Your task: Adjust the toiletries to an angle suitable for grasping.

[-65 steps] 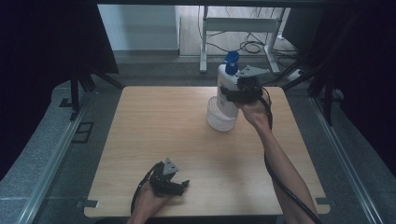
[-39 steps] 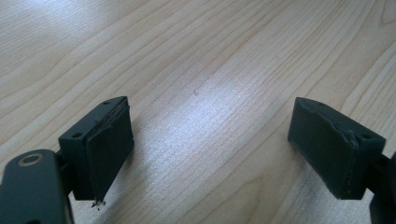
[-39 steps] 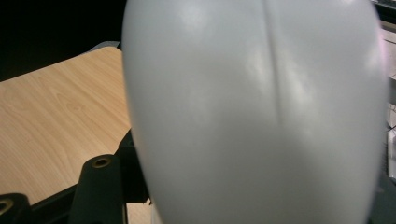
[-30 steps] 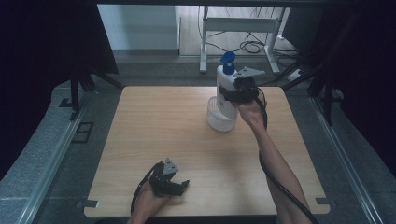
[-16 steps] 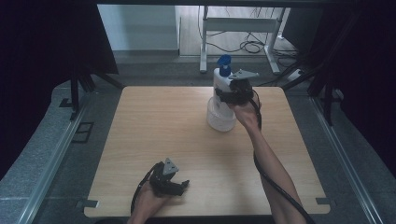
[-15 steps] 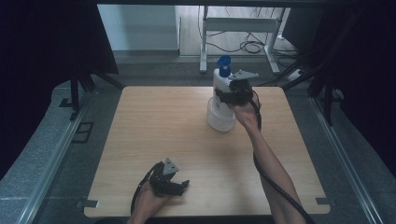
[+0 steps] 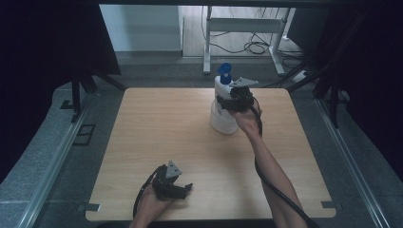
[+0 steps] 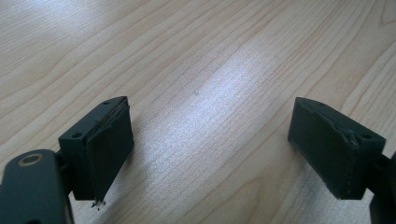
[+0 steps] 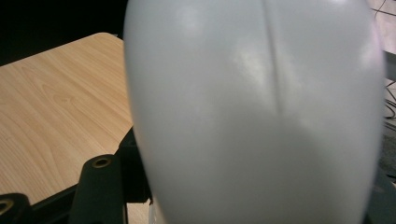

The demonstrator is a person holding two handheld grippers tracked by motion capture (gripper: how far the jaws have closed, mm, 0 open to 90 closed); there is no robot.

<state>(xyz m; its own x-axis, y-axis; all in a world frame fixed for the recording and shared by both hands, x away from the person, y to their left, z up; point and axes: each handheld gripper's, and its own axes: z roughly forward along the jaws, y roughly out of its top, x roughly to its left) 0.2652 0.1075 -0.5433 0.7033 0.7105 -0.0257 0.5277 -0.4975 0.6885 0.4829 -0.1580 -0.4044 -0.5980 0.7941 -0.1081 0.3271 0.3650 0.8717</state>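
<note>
A white spray bottle (image 7: pixel 223 109) with a blue nozzle (image 7: pixel 224 72) stands upright at the far middle of the wooden table (image 7: pixel 157 128). My right gripper (image 7: pixel 230 101) is shut on the bottle's upper body; in the right gripper view the white bottle (image 9: pixel 252 112) sits right in front of the camera between the jaws. My left gripper (image 7: pixel 183 190) rests low at the table's near edge, jaws open. The left gripper view has its two black pads (image 8: pixel 109 144) wide apart over bare wood, nothing between them.
Black cables trail from both grippers along the forearms. Beyond the far edge are a white metal frame (image 7: pixel 242 28) and floor cables. Grey floor strips run along both sides of the table.
The right gripper and the bottle it holds have come down a little, and the bottle's base now sits lower on the table. The left gripper has stayed put.
</note>
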